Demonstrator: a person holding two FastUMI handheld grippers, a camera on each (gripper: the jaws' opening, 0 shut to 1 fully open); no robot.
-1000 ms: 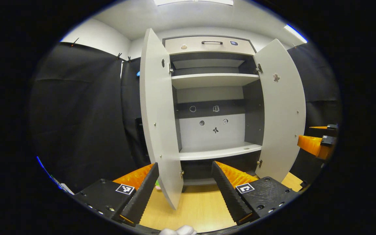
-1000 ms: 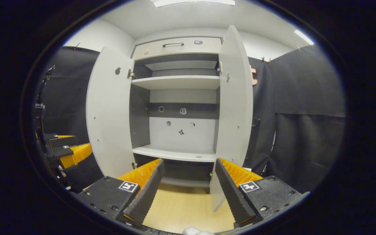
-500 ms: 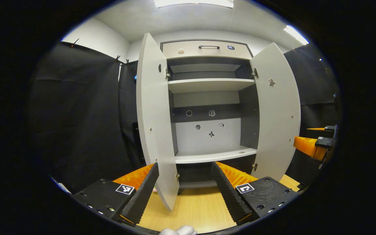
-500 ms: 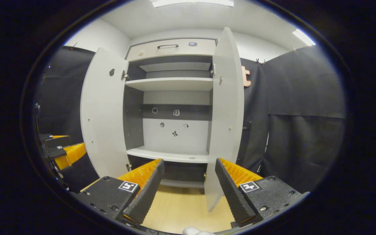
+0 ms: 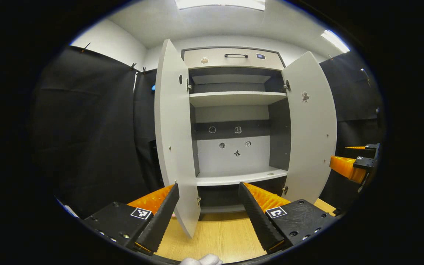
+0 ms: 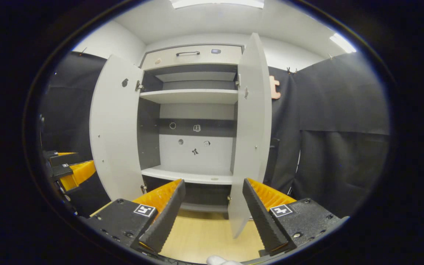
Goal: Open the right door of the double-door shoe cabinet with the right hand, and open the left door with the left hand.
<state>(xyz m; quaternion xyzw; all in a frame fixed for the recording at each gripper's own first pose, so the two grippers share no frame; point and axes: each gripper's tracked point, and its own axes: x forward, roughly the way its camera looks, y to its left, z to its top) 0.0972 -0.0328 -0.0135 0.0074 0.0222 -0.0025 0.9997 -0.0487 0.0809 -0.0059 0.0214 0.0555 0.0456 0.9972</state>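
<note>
Left gripper (image 5: 208, 215) and right gripper (image 6: 212, 217): ridged, wedge-shaped fingers spread apart, holding nothing, above a wood-grain floor (image 5: 223, 237). Just ahead of the left gripper, the flat matte left door (image 5: 175, 147) stands edge-on, swung open; ahead of the right gripper, the right door (image 6: 250, 140) likewise. Beyond, the shoe cabinet (image 5: 234, 110) shows smooth pale shelves (image 6: 190, 96) and a handled drawer (image 5: 232, 58) on top.

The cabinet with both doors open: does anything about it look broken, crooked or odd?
Nothing stands out. The cabinet's left door and right door both hang open on their hinges, and the shelves sit level and bare. Small stickers dot the back panel.
</note>
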